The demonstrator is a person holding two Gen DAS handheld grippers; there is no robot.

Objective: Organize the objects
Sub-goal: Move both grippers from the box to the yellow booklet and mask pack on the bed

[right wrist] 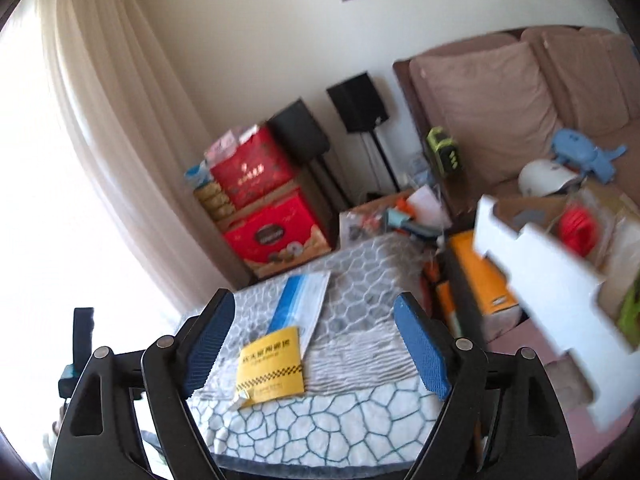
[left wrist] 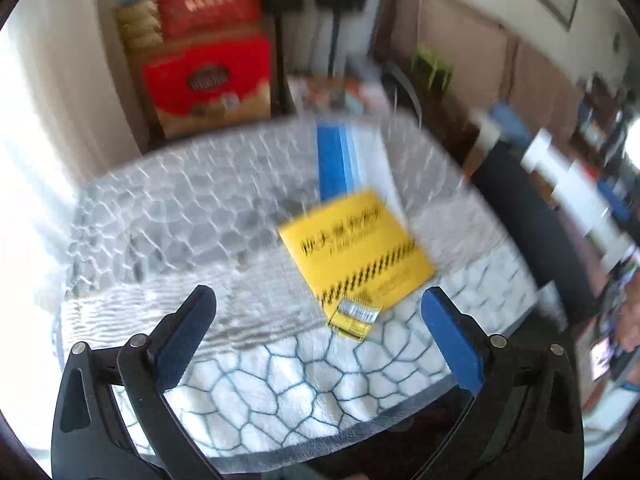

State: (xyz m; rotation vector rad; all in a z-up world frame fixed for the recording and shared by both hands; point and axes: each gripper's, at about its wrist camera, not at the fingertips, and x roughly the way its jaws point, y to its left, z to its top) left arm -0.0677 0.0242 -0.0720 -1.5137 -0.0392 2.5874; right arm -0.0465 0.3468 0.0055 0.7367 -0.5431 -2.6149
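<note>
My left gripper hangs over the table with its jaws wide apart and nothing between them; the view is smeared with blur. My right gripper is also spread, its blue pads clear of everything.

The table wears a patterned cloth: white with a dark cell pattern at the near edge, grey further back. On it lies the yellow packet, flat, tilted a little, with black lettering and a black-and-yellow striped band. In the left view it sits just ahead of the jaws, nearer my right-hand finger; a small silvery tag shows at its near corner. In the right view the packet lies between the fingers and lower down, closer to the left pad. Its far edge overlaps a white envelope with a blue stripe, which stretches away across the grey part of the cloth.

Beyond the table stand stacked red boxes against the wall, beside a curtain. Two black speakers stand on stands behind them. To the right there is a sofa and a white cardboard box full of odds and ends
</note>
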